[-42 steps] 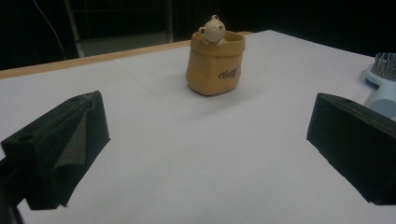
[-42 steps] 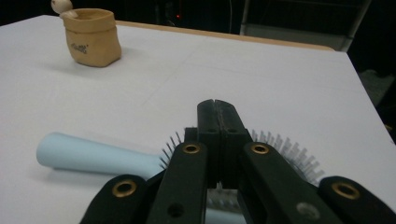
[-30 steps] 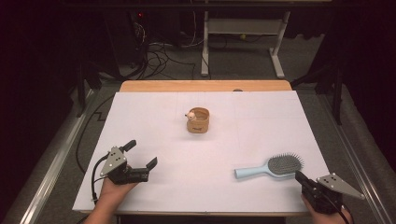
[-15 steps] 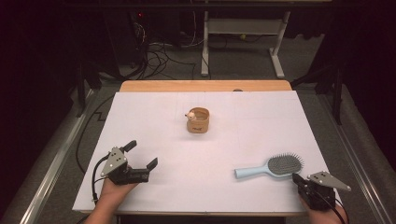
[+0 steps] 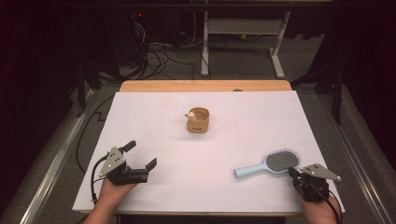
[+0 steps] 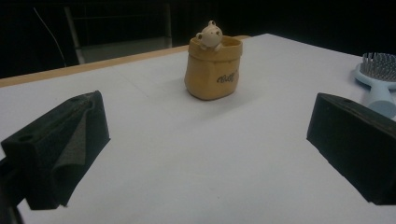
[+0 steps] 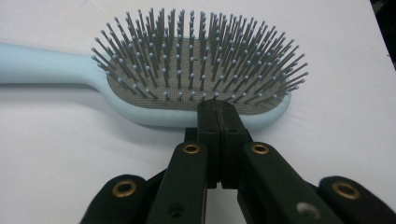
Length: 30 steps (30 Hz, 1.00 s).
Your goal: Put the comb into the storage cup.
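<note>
We level our right gripper (image 5: 295, 173), jaws shut and empty, against the hairbrush (image 5: 268, 164) at four o'clock; left gripper (image 5: 140, 157) rests wide open at eight.

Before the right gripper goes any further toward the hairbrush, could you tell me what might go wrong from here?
1. The right gripper is shut, its tips right at the rim of the hairbrush. Moving in like this would likely push the brush across the table instead of grasping it.
2. It faces the bristled head, not the handle; a grip there may slip.
3. The left gripper is open and far off, so it cannot steady the brush.
</note>
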Available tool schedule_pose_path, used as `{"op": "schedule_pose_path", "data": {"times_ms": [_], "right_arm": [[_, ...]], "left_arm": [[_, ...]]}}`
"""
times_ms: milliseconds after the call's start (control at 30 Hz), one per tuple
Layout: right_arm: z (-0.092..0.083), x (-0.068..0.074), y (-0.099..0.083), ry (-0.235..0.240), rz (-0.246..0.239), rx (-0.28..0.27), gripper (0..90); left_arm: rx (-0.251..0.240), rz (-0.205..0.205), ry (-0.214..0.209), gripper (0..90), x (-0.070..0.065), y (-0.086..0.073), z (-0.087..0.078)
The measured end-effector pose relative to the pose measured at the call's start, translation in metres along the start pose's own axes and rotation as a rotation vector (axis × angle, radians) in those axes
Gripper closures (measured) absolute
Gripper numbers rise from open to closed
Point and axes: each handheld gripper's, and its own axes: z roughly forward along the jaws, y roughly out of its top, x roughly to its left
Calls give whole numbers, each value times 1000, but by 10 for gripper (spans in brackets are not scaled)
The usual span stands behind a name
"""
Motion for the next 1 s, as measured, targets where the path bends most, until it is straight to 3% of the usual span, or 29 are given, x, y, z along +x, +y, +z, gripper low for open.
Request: {"op": "schedule_pose_path", "data": {"times_ms": [367,1000], "right_arm": [[17,-2,16,-2,-12,20,900],[63,3,57,10,-16,39,900]], "left_arm": [[-5,0,0,1,0,1,0],[-1,-4,-2,1,0,0,0]]}}
